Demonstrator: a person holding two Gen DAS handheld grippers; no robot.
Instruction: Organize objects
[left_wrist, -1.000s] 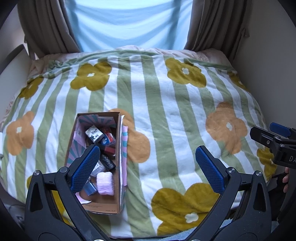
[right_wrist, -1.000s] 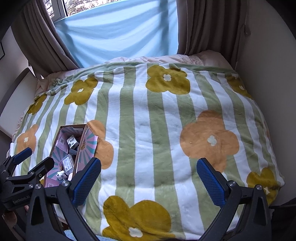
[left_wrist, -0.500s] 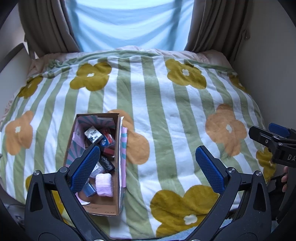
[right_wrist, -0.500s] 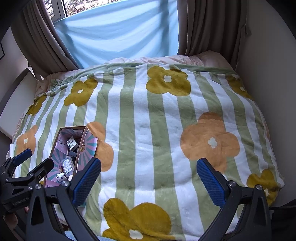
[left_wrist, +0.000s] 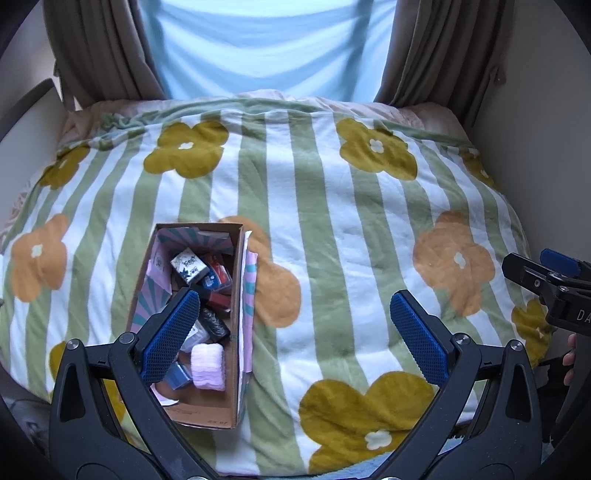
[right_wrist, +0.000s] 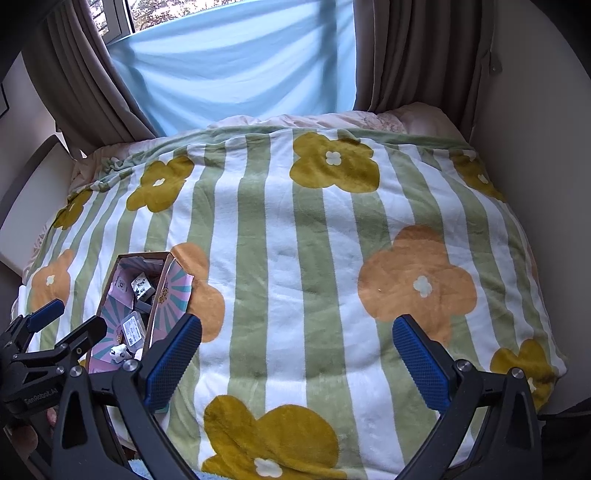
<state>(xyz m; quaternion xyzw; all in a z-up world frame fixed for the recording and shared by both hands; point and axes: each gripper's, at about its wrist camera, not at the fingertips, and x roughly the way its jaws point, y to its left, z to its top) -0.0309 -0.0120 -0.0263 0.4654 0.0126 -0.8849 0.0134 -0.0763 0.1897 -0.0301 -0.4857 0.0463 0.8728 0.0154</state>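
An open cardboard box (left_wrist: 236, 376) lies on the bed at the near left. It holds several small items, among them a white printed carton (left_wrist: 189, 265), a red pack (left_wrist: 221, 274) and a pink sponge (left_wrist: 208, 366). My left gripper (left_wrist: 295, 332) is open and empty, held above the bed's near edge with its left finger over the box. My right gripper (right_wrist: 295, 354) is open and empty, to the right of the box (right_wrist: 162, 295). Each gripper shows at the other view's edge.
A flowered, green-striped blanket (left_wrist: 317, 221) covers the whole bed. Brown curtains (right_wrist: 413, 55) and a blue sheet (right_wrist: 236, 70) hang at the window behind it. A wall (right_wrist: 535, 129) runs along the right side, a pale board (left_wrist: 29, 114) along the left.
Both views have shifted a little; the box sits slightly lower and nearer in the left wrist view. Both grippers stay open and empty.
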